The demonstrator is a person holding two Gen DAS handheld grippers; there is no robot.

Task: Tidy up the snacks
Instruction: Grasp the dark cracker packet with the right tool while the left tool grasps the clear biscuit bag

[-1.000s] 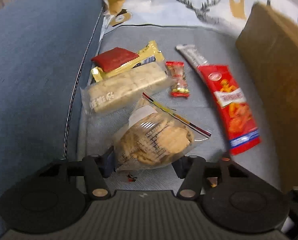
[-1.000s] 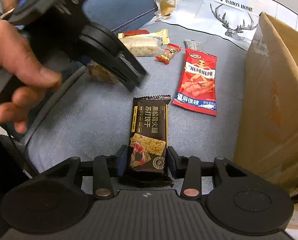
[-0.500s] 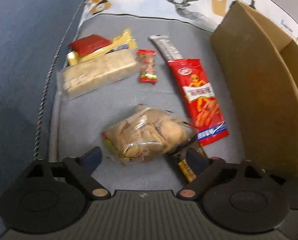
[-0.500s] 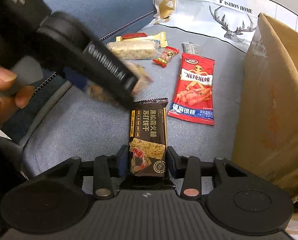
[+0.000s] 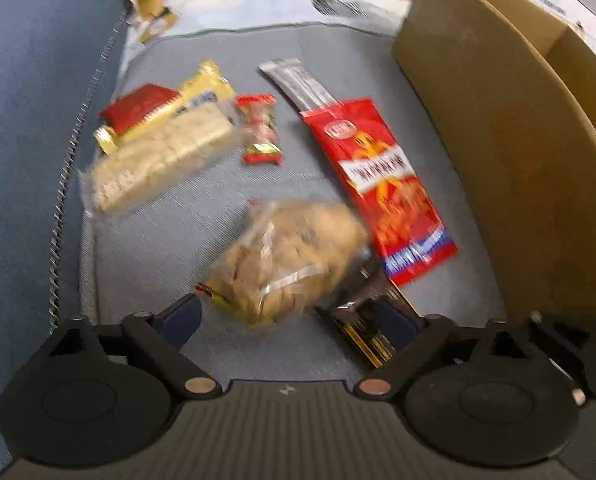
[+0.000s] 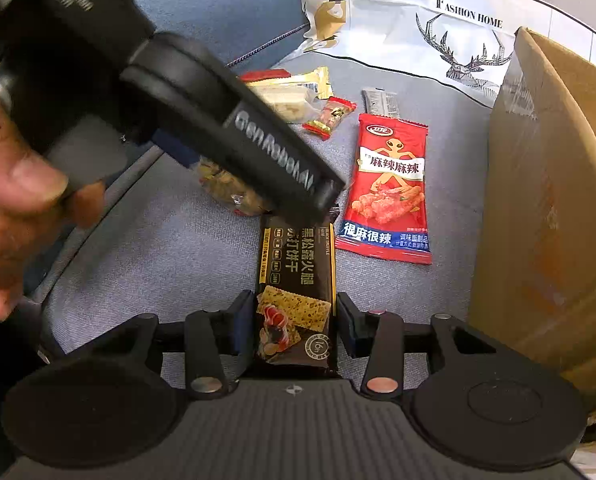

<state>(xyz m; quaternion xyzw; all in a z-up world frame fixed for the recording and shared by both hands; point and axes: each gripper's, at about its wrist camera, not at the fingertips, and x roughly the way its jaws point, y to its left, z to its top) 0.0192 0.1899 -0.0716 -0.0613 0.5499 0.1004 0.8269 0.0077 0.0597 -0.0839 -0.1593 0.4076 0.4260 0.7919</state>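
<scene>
Between the right tool's [image 6: 294, 330] fingers sits the black cracker pack [image 6: 296, 292], gripped; left tool [image 5: 294, 314] gapes over the cookie bag [image 5: 286, 258] (blurred). Lift squarely toward the cardboard box [image 6: 545, 216] beside it.
</scene>
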